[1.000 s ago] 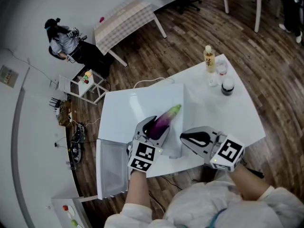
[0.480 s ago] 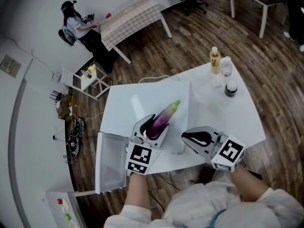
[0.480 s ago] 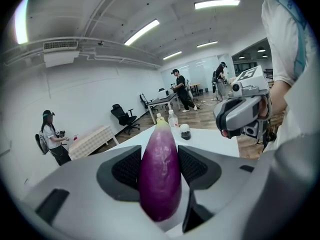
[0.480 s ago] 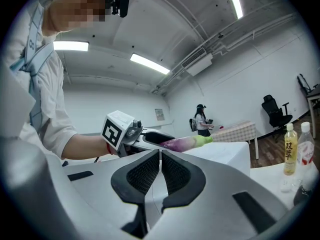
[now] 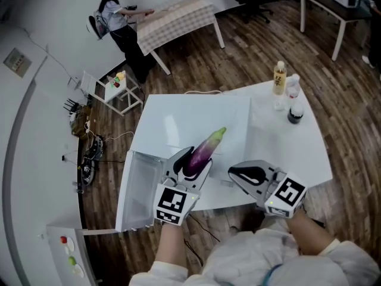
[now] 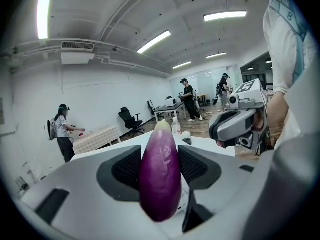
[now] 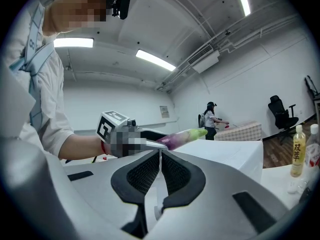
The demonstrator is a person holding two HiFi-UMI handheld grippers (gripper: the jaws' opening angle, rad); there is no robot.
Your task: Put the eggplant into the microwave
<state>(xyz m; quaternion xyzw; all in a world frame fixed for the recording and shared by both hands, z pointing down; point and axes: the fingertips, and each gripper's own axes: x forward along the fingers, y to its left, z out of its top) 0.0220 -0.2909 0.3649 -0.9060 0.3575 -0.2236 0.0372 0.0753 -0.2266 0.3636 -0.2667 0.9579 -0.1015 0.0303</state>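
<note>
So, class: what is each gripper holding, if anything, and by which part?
Left gripper holds the eggplant by its thick purple end, green tip poking forward. Right gripper: shut, empty.

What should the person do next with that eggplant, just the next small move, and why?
Probably lower the left gripper in front of the microwave so the eggplant lines up with the opening. The jaws are clamped on the eggplant, which sits above the microwave's front top edge, and the door already stands swung open at the left. The right gripper is shut, empty and off to the side.
</note>
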